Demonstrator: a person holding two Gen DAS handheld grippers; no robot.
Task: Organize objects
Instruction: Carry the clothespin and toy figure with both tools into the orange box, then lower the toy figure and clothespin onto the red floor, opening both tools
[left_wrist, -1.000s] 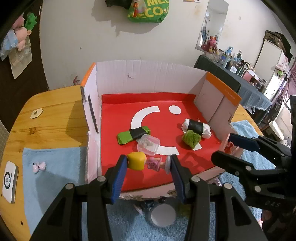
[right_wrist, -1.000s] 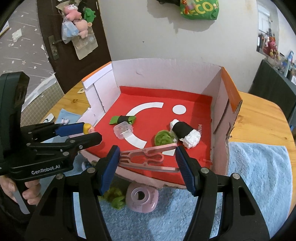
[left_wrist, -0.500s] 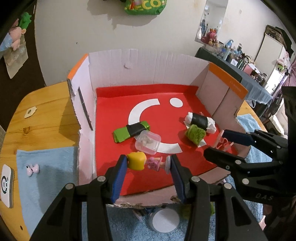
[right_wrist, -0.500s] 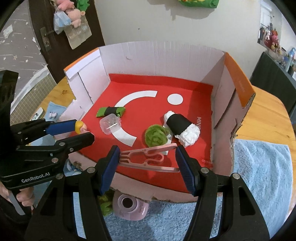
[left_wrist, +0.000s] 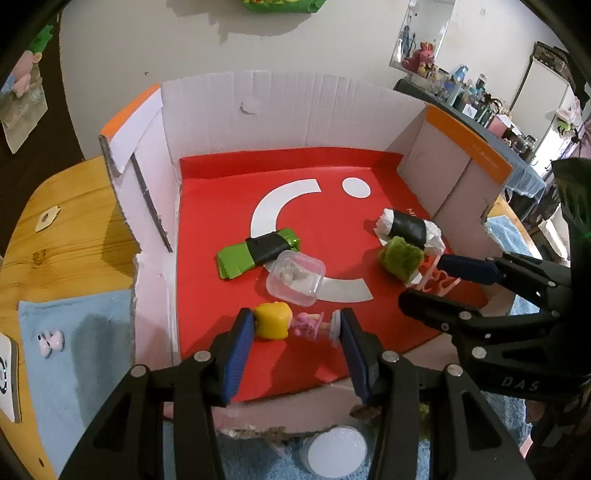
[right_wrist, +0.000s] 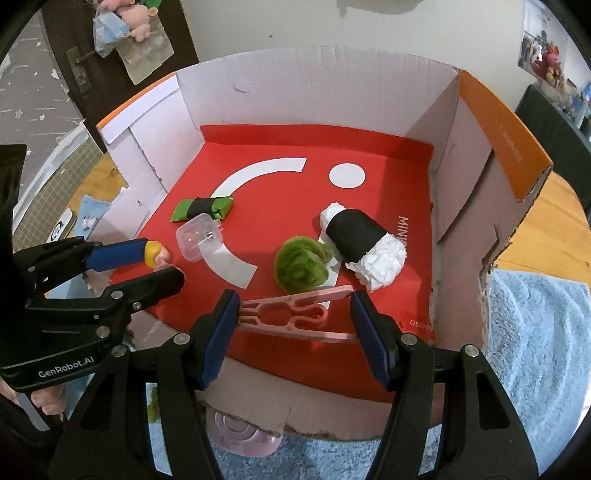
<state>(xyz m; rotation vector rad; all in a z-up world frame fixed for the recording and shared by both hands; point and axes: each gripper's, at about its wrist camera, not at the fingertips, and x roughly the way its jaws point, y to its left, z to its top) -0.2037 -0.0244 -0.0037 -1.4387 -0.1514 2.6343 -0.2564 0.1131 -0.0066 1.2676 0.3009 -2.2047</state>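
Note:
My left gripper (left_wrist: 295, 326) is shut on a small doll (left_wrist: 284, 323) with yellow hair and a pink dress, held over the front left of the red-floored cardboard box (left_wrist: 280, 110). My right gripper (right_wrist: 293, 314) is shut on a pink clothes peg (right_wrist: 291, 314), held over the box's front edge; it also shows in the left wrist view (left_wrist: 437, 278). In the box lie a green roll with a black band (left_wrist: 255, 253), a clear plastic case (left_wrist: 295, 277), a green fuzzy ball (right_wrist: 303, 266) and a white roll with a black band (right_wrist: 360, 243).
The box (right_wrist: 498, 122) stands on a wooden table (left_wrist: 62, 236) with blue towels (right_wrist: 539, 354) at both sides. A pink tape dispenser (right_wrist: 240, 432) and a white round lid (left_wrist: 336, 450) lie before the box. A small pink bow (left_wrist: 50, 338) lies on the left towel.
Both grippers have moved forward and over the box with their objects held. The box's contents have not moved.

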